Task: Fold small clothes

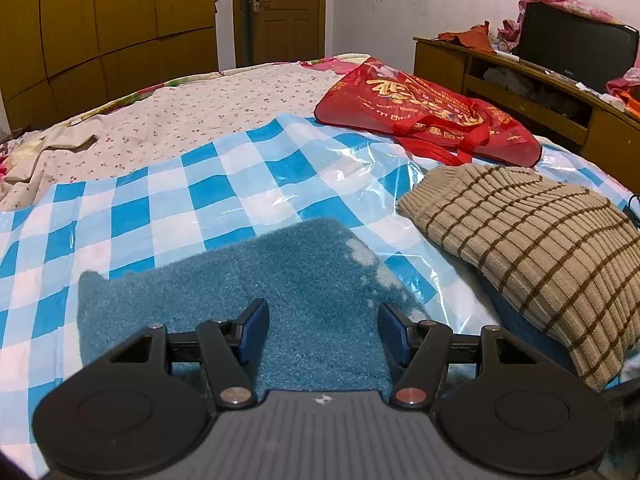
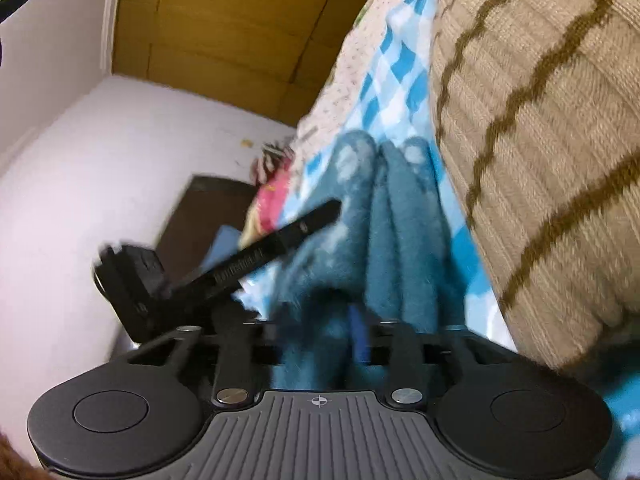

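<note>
Two grippers | left hand-held gripper (image 1: 323, 328) spread | right hand-held gripper (image 2: 320, 320) clamps teal garment (image 2: 384, 216)

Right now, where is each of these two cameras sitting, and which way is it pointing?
Left wrist: rides on the left gripper, looking level across the bed's checkered sheet toward a red bag; its open fingers hover over the teal garment.
Right wrist: rides on the right gripper, tilted sideways and blurred, its fingers shut on the teal garment; the left gripper shows too.
Shared: the teal garment, the striped sweater and the checkered sheet.
</note>
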The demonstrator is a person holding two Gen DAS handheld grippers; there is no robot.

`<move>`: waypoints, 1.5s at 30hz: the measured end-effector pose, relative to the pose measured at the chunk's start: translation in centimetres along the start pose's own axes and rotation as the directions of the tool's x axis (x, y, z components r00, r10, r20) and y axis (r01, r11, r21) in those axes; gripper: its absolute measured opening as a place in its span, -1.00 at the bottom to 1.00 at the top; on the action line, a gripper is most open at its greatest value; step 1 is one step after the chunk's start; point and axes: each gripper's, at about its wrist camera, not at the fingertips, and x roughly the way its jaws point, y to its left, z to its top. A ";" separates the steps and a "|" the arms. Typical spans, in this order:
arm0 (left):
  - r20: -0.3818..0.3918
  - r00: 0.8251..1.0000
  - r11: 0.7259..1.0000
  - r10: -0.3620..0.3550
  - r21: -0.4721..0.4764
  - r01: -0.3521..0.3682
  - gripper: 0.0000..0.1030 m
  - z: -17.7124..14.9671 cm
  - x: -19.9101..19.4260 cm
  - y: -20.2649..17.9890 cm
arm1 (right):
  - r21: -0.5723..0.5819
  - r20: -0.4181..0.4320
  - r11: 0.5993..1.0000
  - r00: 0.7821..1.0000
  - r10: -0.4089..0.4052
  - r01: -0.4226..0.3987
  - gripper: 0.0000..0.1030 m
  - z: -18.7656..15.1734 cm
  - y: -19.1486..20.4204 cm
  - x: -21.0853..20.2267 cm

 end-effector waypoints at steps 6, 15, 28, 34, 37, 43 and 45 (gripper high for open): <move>-0.001 1.000 1.000 -0.004 0.006 0.004 0.37 0.0 0.1 0.1 | -0.073 -0.107 0.997 0.994 -0.018 0.010 -0.20 0.0 1.0 1.4; 0.006 1.000 1.000 -0.013 0.004 0.013 0.38 -0.1 0.4 0.4 | 0.110 -0.109 0.991 0.990 0.092 -0.080 -0.27 0.9 -1.9 0.8; 0.033 0.988 0.984 0.154 0.089 -0.156 0.55 -0.3 4.0 -2.6 | -0.176 0.043 0.968 0.984 -0.174 0.179 -0.78 -2.9 4.8 -1.3; 0.034 0.991 0.990 0.133 0.037 -0.134 0.53 0.0 3.2 -1.9 | -0.101 0.055 0.965 0.970 -0.237 0.241 -0.80 -3.3 3.6 -1.6; 0.061 0.994 0.995 0.096 0.013 -0.097 0.52 0.1 0.8 -1.4 | -0.080 0.057 0.973 0.975 -0.214 0.218 -0.73 -2.7 3.7 -2.6; 0.128 0.985 0.993 0.117 -0.036 -0.113 0.52 -2.3 -6.0 1.5 | -0.106 0.136 0.966 0.966 -0.219 0.234 -0.58 -0.7 5.4 -2.7; 0.131 0.981 0.990 0.140 -0.040 -0.136 0.52 -3.6 -7.4 2.3 | -0.121 0.126 0.958 0.962 -0.244 0.259 -0.36 0.3 5.9 -0.5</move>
